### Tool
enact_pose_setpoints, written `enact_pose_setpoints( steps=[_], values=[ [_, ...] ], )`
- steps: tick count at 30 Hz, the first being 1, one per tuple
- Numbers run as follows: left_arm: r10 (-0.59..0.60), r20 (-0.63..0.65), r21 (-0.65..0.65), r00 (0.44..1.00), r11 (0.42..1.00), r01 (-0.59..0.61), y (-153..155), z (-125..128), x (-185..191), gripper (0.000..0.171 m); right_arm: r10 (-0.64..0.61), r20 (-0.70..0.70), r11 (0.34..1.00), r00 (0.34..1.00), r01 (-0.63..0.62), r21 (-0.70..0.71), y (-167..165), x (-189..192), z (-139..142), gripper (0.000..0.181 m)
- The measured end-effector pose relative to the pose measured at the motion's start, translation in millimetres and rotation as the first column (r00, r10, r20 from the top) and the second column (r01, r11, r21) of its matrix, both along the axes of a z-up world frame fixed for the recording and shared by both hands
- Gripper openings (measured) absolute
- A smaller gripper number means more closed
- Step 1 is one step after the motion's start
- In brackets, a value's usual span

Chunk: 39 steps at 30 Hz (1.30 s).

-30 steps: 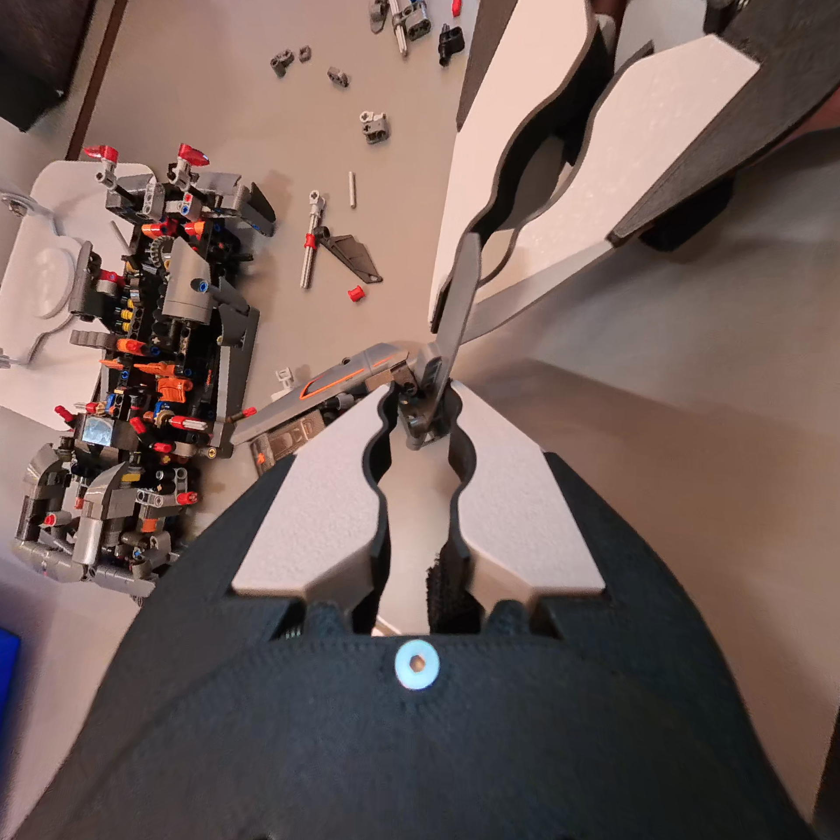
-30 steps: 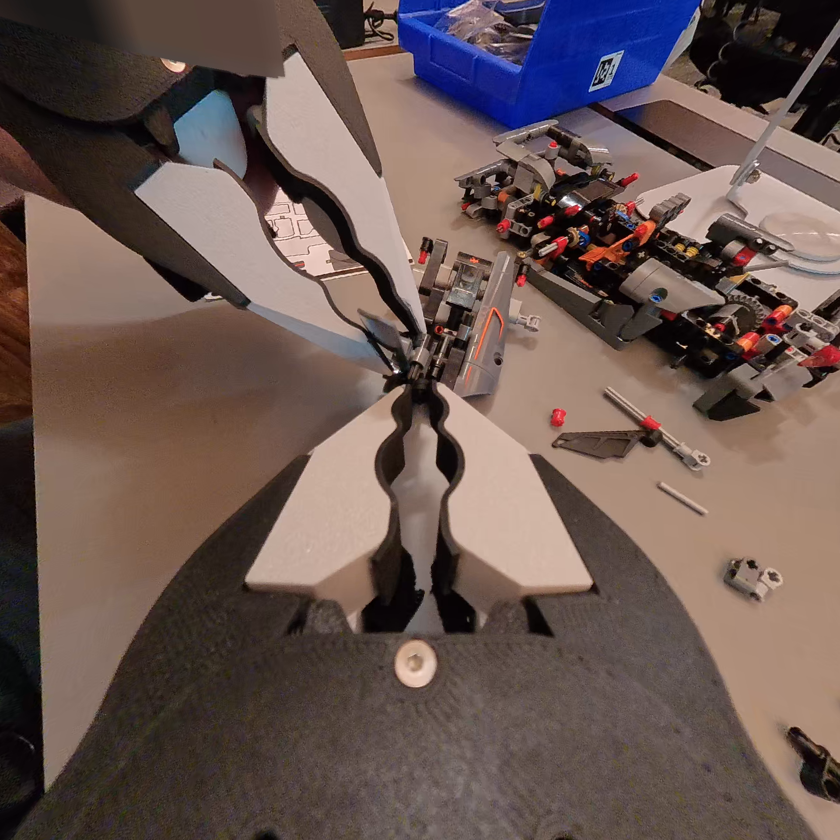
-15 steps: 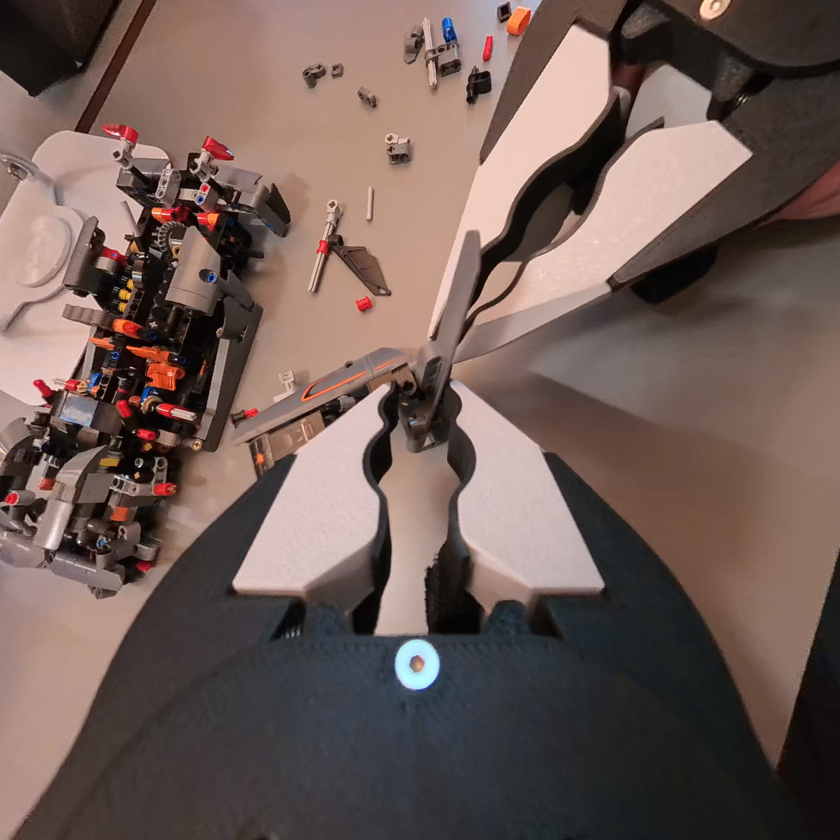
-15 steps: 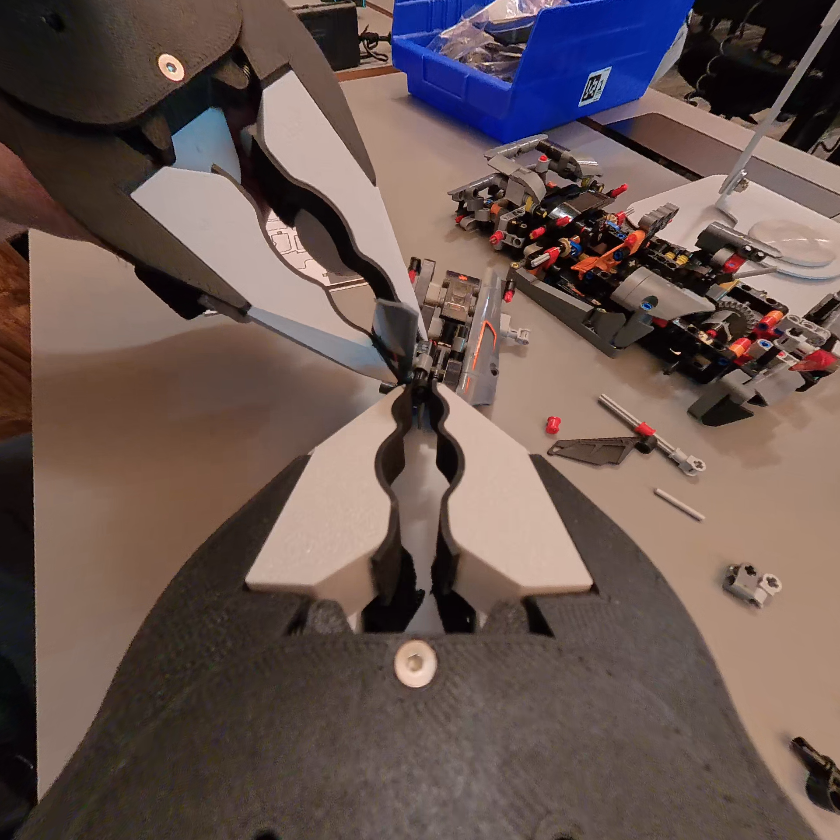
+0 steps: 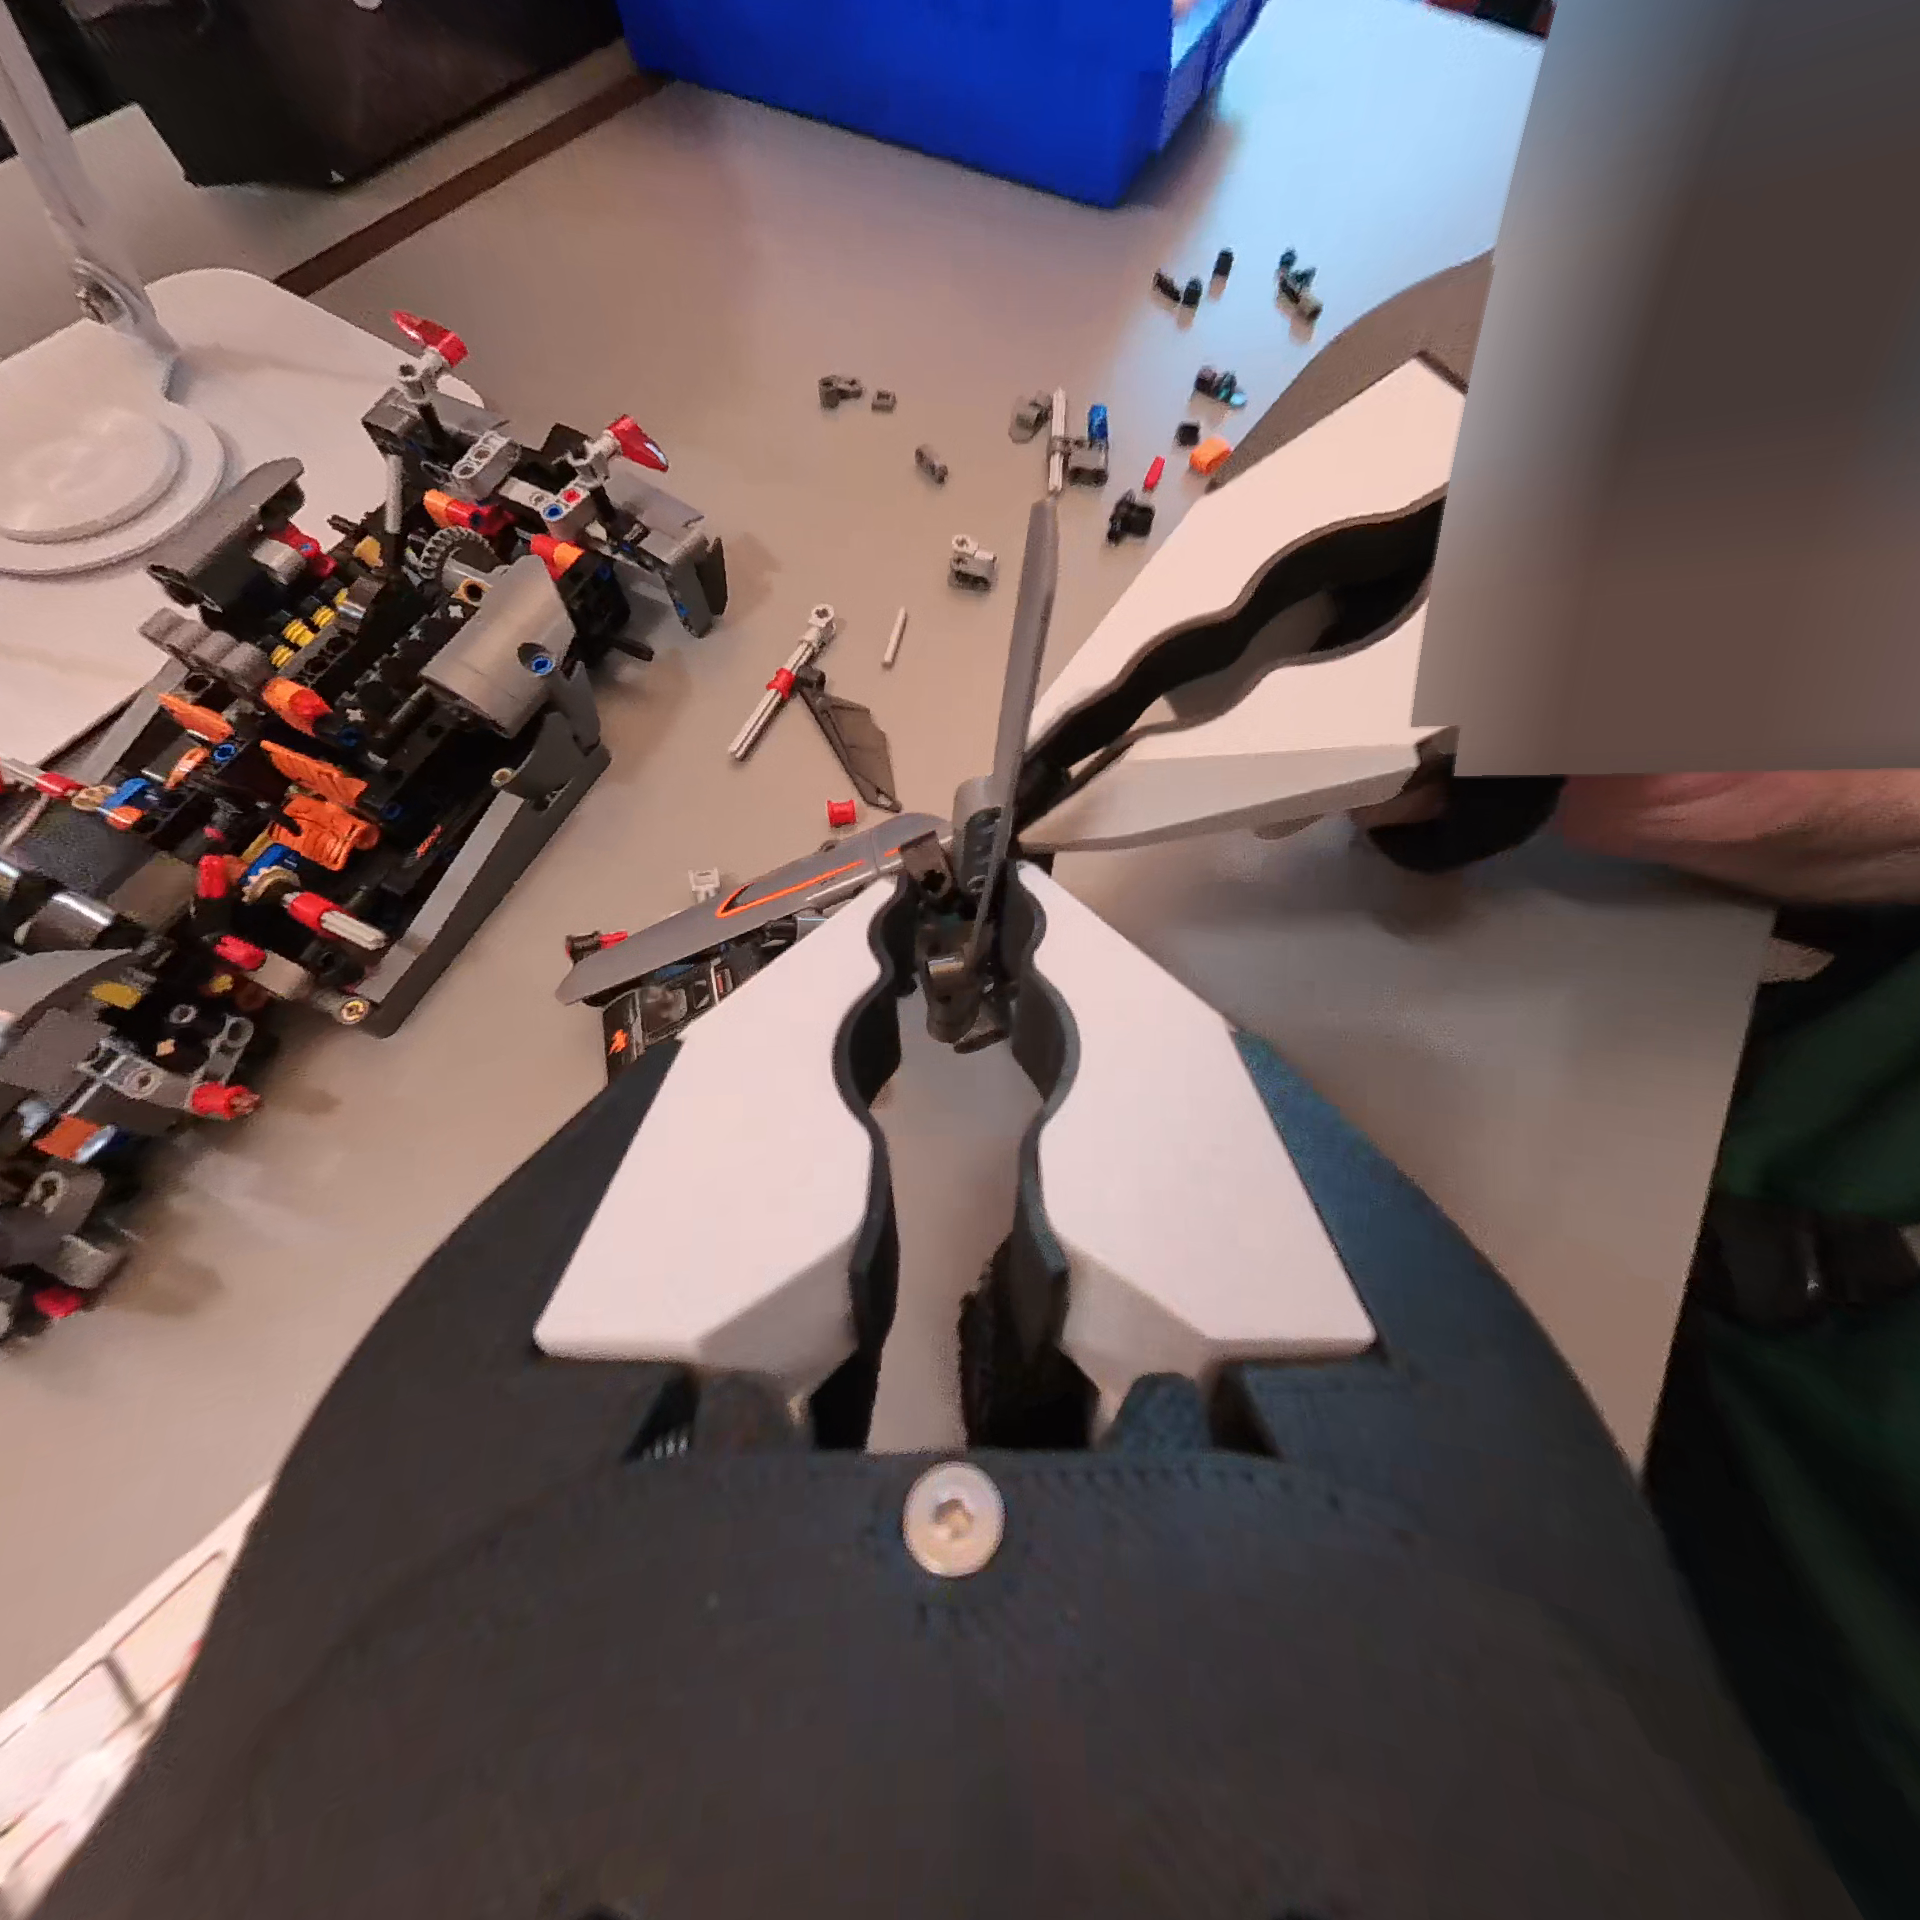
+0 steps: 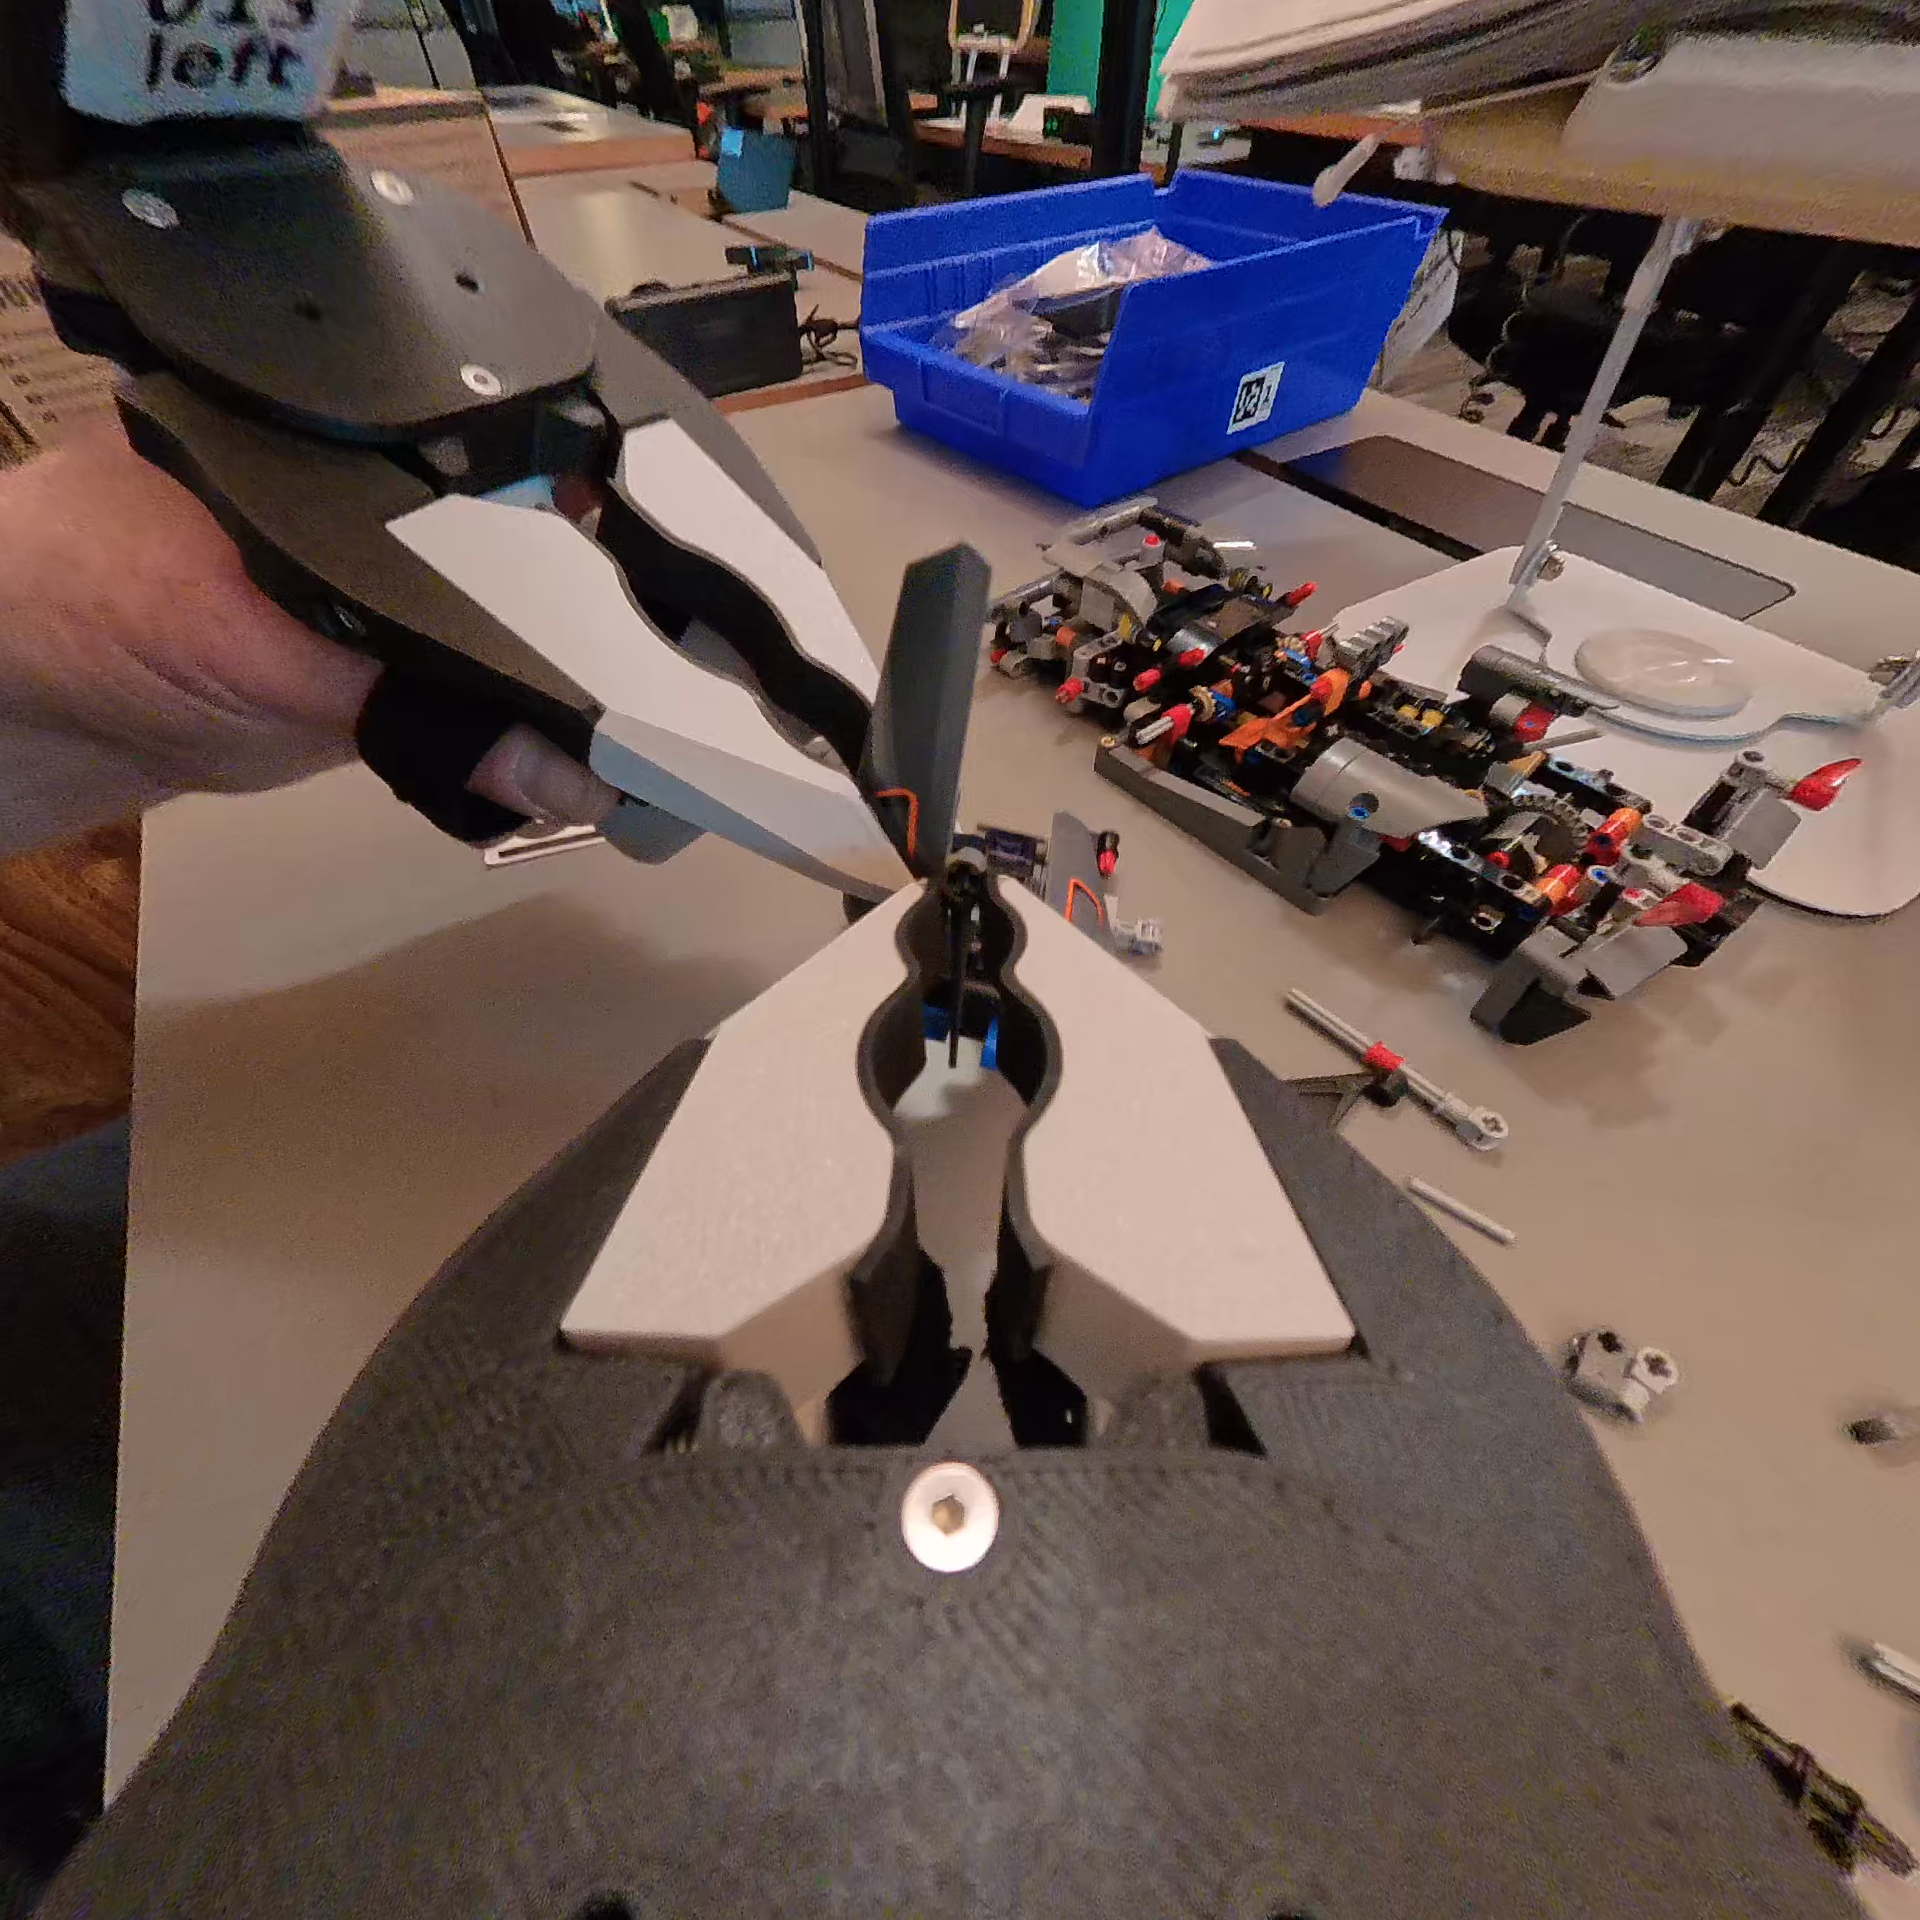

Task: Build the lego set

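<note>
My left gripper (image 5: 956, 883) and right gripper (image 6: 958, 883) meet tip to tip above the grey table. Both are shut on one small dark-grey lego sub-assembly (image 5: 961, 966). Its long grey panel (image 5: 1029, 644) stands upright between them and also shows in the right wrist view (image 6: 925, 707). Blue pins (image 6: 961, 1023) show between my right fingers. The right gripper comes in from the upper right in the left wrist view (image 5: 1029, 821). The left one comes in from the left in the right wrist view (image 6: 894, 862). A grey piece with an orange stripe (image 5: 790, 883) lies just behind on the table.
The half-built car chassis (image 5: 364, 707) lies to the left, and on the right in the right wrist view (image 6: 1351, 748). An axle with a red bush (image 6: 1392, 1070), a small grey connector (image 6: 1621, 1371) and several loose parts (image 5: 1091, 457) lie around. A blue bin (image 6: 1143, 343) and a white stand base (image 6: 1662, 665) sit behind. The grippers are tip to tip, or close to it. It is some 15 centimetres from my right tips to the small grey connector (image 6: 1621, 1371). Look for it in the left wrist view (image 5: 969, 558) too.
Both grippers have tilted up with the sub-assembly still held. Its long panel has swung from a slant to nearly upright. Blue pins now show between my right fingers.
</note>
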<state>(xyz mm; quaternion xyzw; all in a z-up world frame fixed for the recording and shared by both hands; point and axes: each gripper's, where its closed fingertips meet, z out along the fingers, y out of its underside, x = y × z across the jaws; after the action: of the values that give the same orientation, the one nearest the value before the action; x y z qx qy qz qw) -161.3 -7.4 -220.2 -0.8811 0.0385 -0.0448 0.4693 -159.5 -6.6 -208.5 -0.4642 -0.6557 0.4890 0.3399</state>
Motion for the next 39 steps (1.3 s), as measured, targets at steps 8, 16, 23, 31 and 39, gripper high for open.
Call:
enact_pose_setpoints(
  steps=[8, 16, 23, 31, 39],
  values=[
    [0.042, 0.209, 0.116, 0.977, 0.991, -0.067, 6, 17, 0, 0.012, 0.001, -0.072, 0.994, 0.997, -0.008, -0.106, 9, 3, 25, 0.003],
    [0.063, 0.24, 0.143, 0.969, 0.985, -0.1, 8, 20, -2, 0.013, -0.035, -0.126, 0.896, 0.991, -0.025, -0.443, 46, 8, 51, 0.004],
    [0.074, 0.364, 0.19, 0.929, 0.97, -0.152, 17, 27, 3, 0.013, -0.03, -0.271, 0.913, 0.962, -0.084, -0.399, 40, 7, 63, 0.004],
    [0.068, 0.514, 0.264, 0.855, 0.936, -0.233, 22, 41, 3, 0.013, -0.009, -0.322, 0.956, 0.947, -0.086, -0.279, 29, 3, 61, 0.004],
    [0.064, 0.552, 0.276, 0.831, 0.927, -0.254, 24, 44, 3, 0.012, 0.0, -0.314, 0.975, 0.949, -0.07, -0.211, 24, 5, 55, 0.004]
  ],
)
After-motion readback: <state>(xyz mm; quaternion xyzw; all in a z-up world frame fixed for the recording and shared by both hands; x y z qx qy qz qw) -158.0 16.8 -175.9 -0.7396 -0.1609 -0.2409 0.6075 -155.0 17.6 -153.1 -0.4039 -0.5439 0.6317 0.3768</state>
